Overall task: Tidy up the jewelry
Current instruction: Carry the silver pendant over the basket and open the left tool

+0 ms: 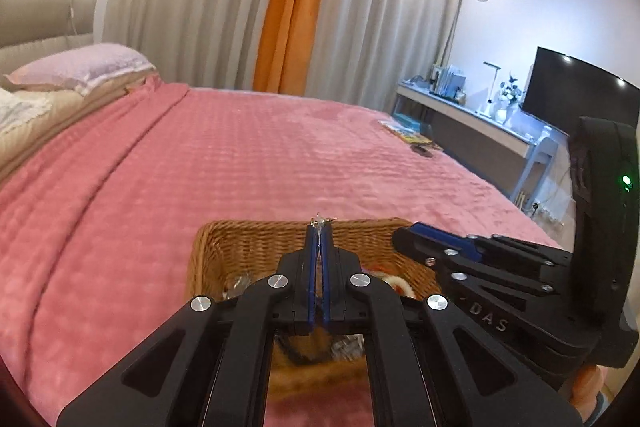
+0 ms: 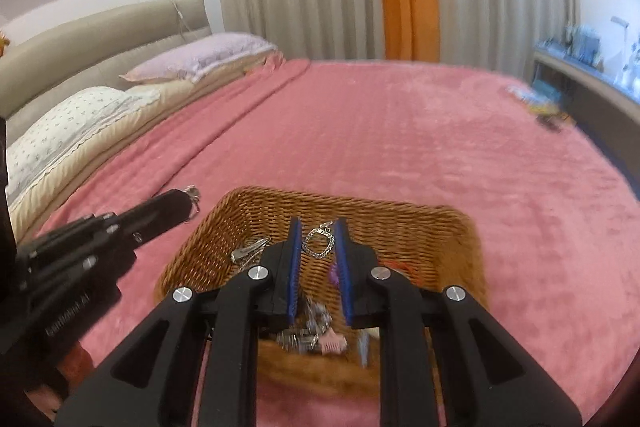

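Above the basket (image 2: 256,215), left gripper (image 1: 319,223) pinches what seems an earring (image 1: 320,219); right gripper (image 2: 319,227) holds a ring-shaped pendant (image 2: 319,245)

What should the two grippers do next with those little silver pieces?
Probably carry them clear of the basket and set them on the pink blanket. The left gripper pinches a small silver piece at its tips; the right gripper holds a silver ring-shaped piece above the basket's jumble.
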`<state>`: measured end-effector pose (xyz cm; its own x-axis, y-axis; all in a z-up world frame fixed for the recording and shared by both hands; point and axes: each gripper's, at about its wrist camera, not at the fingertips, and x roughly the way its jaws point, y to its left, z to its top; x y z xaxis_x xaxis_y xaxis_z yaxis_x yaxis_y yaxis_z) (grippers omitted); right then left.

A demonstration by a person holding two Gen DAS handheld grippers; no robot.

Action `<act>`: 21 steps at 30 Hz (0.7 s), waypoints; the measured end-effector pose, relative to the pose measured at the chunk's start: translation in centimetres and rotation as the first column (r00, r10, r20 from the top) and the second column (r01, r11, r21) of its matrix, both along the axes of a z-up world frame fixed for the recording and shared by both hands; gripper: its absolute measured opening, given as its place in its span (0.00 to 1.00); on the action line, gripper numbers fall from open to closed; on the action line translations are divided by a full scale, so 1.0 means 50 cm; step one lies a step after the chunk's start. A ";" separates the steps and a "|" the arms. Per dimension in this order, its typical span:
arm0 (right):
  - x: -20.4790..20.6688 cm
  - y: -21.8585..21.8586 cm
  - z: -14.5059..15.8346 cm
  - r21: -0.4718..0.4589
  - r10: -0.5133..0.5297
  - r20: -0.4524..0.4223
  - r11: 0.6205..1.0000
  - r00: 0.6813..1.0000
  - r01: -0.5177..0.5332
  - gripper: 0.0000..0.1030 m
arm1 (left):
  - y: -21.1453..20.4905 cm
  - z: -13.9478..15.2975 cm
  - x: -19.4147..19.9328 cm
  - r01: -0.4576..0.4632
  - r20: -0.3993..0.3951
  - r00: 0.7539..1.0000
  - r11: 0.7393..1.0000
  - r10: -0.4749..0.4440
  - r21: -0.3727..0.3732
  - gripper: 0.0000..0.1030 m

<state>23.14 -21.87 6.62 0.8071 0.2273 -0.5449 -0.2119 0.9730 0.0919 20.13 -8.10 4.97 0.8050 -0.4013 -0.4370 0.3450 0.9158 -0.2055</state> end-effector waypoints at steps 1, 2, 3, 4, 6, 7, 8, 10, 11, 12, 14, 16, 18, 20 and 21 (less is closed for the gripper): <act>0.037 0.001 -0.013 0.020 0.018 -0.049 1.000 0.999 -0.017 0.14 | -0.001 -0.008 0.019 0.000 -0.014 1.000 1.000 0.000 -0.001 0.00; 0.055 0.000 -0.025 0.039 0.033 -0.082 0.999 0.996 -0.030 0.14 | -0.003 -0.019 0.037 -0.005 -0.030 1.000 1.000 0.005 0.004 0.00; 0.082 0.000 -0.040 0.056 0.040 -0.130 0.998 0.991 -0.033 0.14 | -0.001 -0.027 0.049 -0.010 -0.043 0.999 1.000 0.010 0.009 0.00; 0.107 0.001 -0.055 0.058 0.034 -0.170 0.998 0.985 -0.025 0.14 | -0.001 -0.037 0.061 -0.013 -0.058 0.998 1.000 0.013 0.010 0.00; 0.136 0.002 -0.078 0.068 0.033 -0.215 0.998 0.976 -0.019 0.14 | 0.004 -0.058 0.080 -0.010 -0.086 0.996 1.000 0.009 -0.005 0.00; 0.149 0.002 -0.091 0.075 0.034 -0.239 0.997 0.970 -0.016 0.14 | 0.008 -0.068 0.087 -0.012 -0.095 0.995 1.000 0.012 -0.004 0.00; 0.157 0.002 -0.098 0.077 0.031 -0.257 0.997 0.966 -0.012 0.14 | 0.009 -0.079 0.093 -0.013 -0.103 0.995 1.000 0.013 0.002 0.00; 0.170 0.001 -0.112 0.072 0.024 -0.290 0.997 0.957 -0.003 0.14 | 0.013 -0.094 0.104 -0.011 -0.119 0.993 1.000 0.012 0.004 0.00; 0.177 -0.003 -0.119 0.084 0.023 -0.312 0.996 0.950 0.003 0.14 | 0.014 -0.099 0.108 -0.011 -0.126 0.992 1.000 0.011 0.003 0.00; 0.180 -0.006 -0.123 0.100 0.033 -0.327 0.995 0.944 0.000 0.14 | 0.017 -0.106 0.113 -0.010 -0.136 0.991 1.000 0.009 -0.001 0.00; 0.183 -0.007 -0.122 0.113 0.042 -0.341 0.994 0.939 -0.003 0.14 | 0.022 -0.113 0.118 -0.011 -0.154 0.988 1.000 0.010 -0.007 0.00; 0.179 -0.002 -0.115 0.082 0.028 -0.333 0.997 0.942 -0.001 0.18 | 0.030 -0.114 0.119 0.001 -0.166 0.986 0.999 -0.006 -0.032 0.02; 0.178 -0.007 -0.112 0.085 0.027 -0.331 0.996 0.943 0.001 0.32 | 0.036 -0.108 0.112 0.005 -0.154 0.988 0.999 -0.012 -0.045 0.15; 0.171 -0.010 -0.105 0.091 0.019 -0.318 0.996 0.948 0.011 0.44 | 0.041 -0.096 0.099 0.002 -0.129 0.992 0.999 -0.008 -0.051 0.26; 0.163 -0.013 -0.100 0.091 0.013 -0.308 0.996 0.951 0.016 0.45 | 0.041 -0.091 0.092 0.000 -0.125 0.992 0.999 -0.006 -0.050 0.29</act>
<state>31.30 -22.53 1.61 0.6037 0.2865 -0.7440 -0.1574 0.9577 0.2410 24.76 -6.04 0.42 0.7441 -0.4275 -0.5134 0.3167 0.9024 -0.2923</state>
